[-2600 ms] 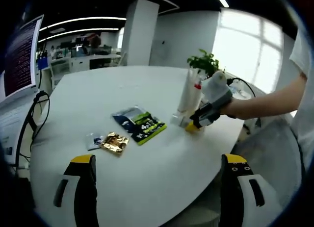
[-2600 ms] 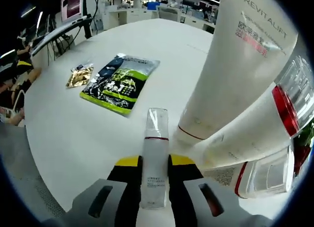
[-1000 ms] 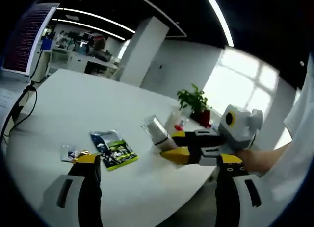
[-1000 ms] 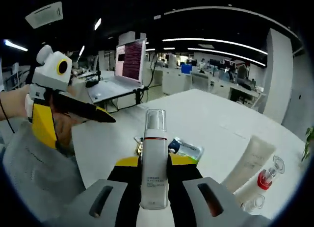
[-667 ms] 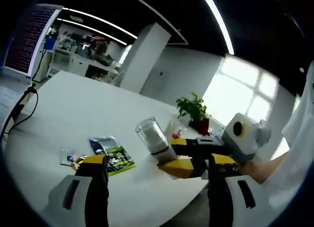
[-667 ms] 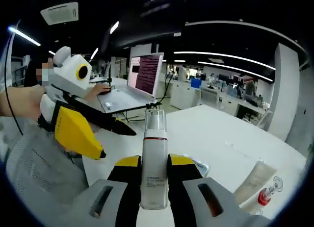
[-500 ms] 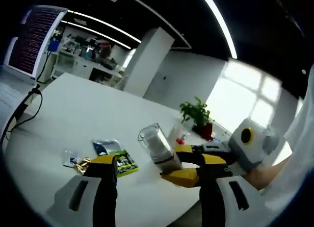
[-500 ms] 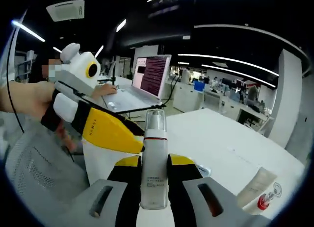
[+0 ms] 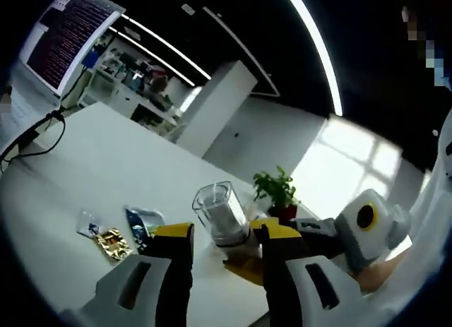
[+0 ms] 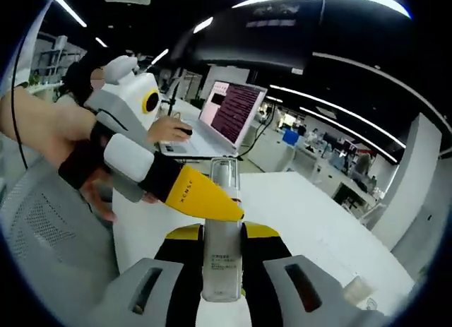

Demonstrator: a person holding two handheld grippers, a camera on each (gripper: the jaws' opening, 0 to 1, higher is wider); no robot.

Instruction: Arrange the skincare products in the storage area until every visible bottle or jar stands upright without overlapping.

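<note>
Two grippers are meeting on one item, raised above the white table [image 9: 85, 171]. I am watching the small pump bottle [image 10: 222, 232] sitting pinched between the jaws of the right gripper [image 10: 222, 260], white body gripped low, clear cap pointing away from the camera.

Handling, as I judge it: a light, rigid plastic bottle, smooth-walled and likely slippery, with a clear cap that could pop off or crack if squeezed. The white body is the place to take hold, not the cap. It is narrow, so it will probably tip easily once set down.

In the left gripper view, the left gripper [image 9: 222, 236] is closing in narrow around the same bottle [image 9: 220, 215], jaws flanking its upper body near the cap. I cannot tell whether the pads are pressing or just beside it. The right gripper view shows a yellow left fingertip [image 10: 205, 198] lying across the bottle's neck.

This looks like a hand-over or a re-grip in mid-air, not yet a placement.

On the table I am noting loose sachets: a gold packet [image 9: 113, 244] and a dark one [image 9: 141, 224]. A potted plant [image 9: 274, 191] stands further back; a laptop [image 10: 219, 119] sits on another desk.
</note>
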